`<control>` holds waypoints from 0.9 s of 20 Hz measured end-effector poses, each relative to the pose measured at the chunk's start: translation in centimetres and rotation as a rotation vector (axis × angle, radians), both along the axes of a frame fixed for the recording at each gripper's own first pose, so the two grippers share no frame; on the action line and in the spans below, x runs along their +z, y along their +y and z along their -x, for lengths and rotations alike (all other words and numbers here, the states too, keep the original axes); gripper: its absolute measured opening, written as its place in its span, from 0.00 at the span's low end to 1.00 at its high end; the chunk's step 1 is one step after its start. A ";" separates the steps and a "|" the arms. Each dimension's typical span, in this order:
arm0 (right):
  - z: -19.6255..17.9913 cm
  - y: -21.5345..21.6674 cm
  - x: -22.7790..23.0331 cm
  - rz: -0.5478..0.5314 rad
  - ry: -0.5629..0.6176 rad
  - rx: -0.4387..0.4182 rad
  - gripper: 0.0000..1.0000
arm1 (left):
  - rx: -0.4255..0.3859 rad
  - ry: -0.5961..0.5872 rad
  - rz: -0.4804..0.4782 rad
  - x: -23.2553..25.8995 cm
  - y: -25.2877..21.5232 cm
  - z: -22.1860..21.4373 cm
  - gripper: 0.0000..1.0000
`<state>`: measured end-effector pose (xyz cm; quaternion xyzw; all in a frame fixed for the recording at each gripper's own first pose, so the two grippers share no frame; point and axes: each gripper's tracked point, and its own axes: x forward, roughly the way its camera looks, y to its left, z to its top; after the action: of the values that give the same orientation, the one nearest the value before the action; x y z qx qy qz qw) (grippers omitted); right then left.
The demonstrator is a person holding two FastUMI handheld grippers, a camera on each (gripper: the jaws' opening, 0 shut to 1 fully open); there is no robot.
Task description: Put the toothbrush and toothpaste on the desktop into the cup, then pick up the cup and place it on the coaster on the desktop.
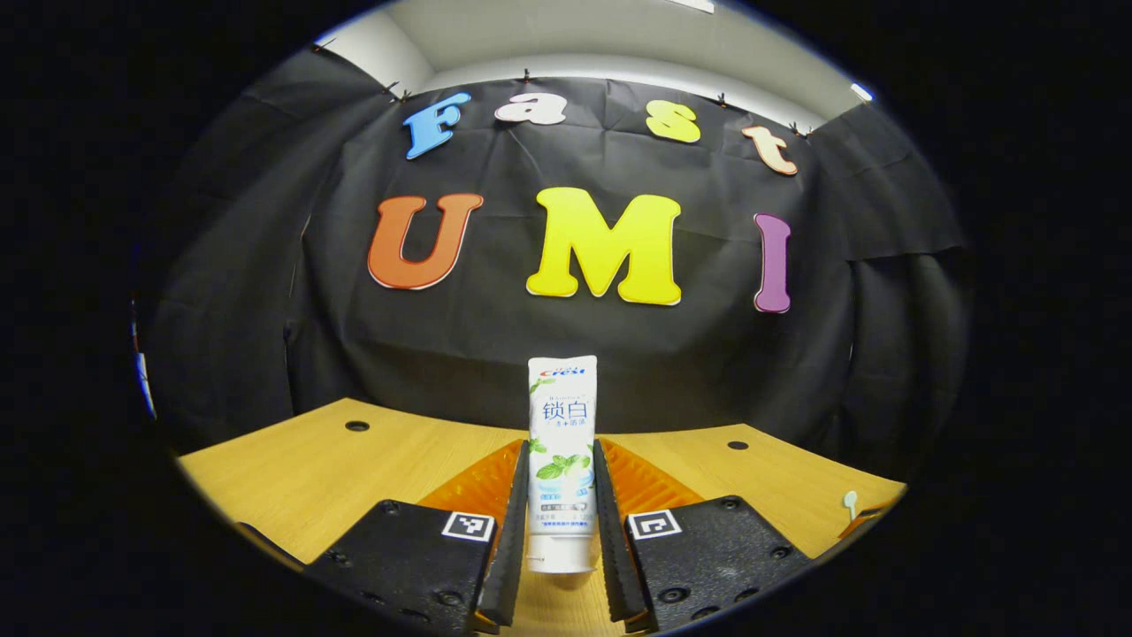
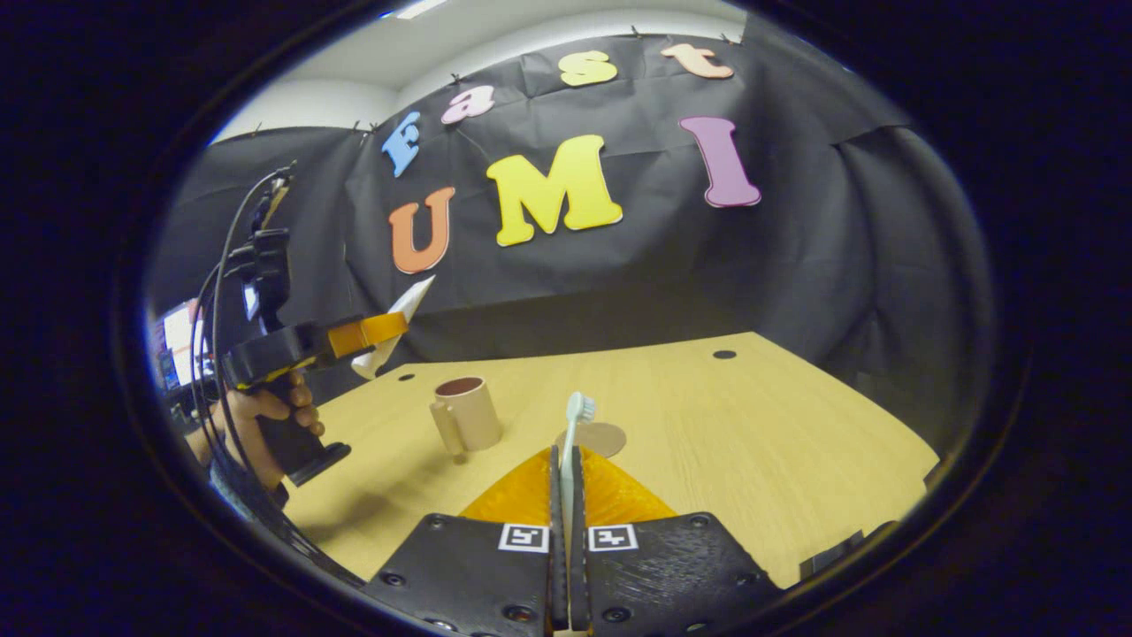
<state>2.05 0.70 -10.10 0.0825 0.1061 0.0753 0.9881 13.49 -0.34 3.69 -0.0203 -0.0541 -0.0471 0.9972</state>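
Here, two grips, both off the desk. In the left gripper view the left gripper [image 1: 562,522] has both ribbed fingers pressed against the flat sides of the toothpaste [image 1: 562,460], a soft white tube standing upright, crimped end up, round cap down. The cap hangs above the desk [image 1: 301,469], pale wood-grain laminate with small dark round holes near its far edge.

In the right gripper view the right gripper [image 2: 569,531] is closed tight on the toothbrush [image 2: 570,442]: a thin pale handle pinched between both fingers, rising near-upright to a small bristled head, clear of the desk.

Same view, far left: the left gripper [image 2: 382,341] seen from the side, in the air, gripped by a hand [image 2: 256,420] on a dark pistol-style handle with cables looping up behind. The toothpaste [image 2: 393,327] pokes out of its tip at a slant, flat end up and to the right.

The cup [image 2: 466,412] stands on the desk left of centre, a matte tan cylinder with a squared handle on its near-left side and a dark inside. The coaster [image 2: 600,438], a thin flat tan disc, lies just right of it, apart from the cup, partly behind the toothbrush.
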 end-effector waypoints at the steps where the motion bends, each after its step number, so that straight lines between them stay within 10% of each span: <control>1: 0.1 -0.1 -0.1 0.011 -0.006 0.000 0.02 | 0.010 -0.018 -0.024 0.6 -0.1 -0.7 0.41; 18: 0.0 -0.5 -2.2 0.003 0.039 0.014 0.02 | 0.016 0.082 -0.007 -3.1 -1.3 -7.0 0.48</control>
<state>2.01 0.25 -12.31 0.0817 0.1262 0.0805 0.9854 20.53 -1.60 0.61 -0.0183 -0.0131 -0.0382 0.9990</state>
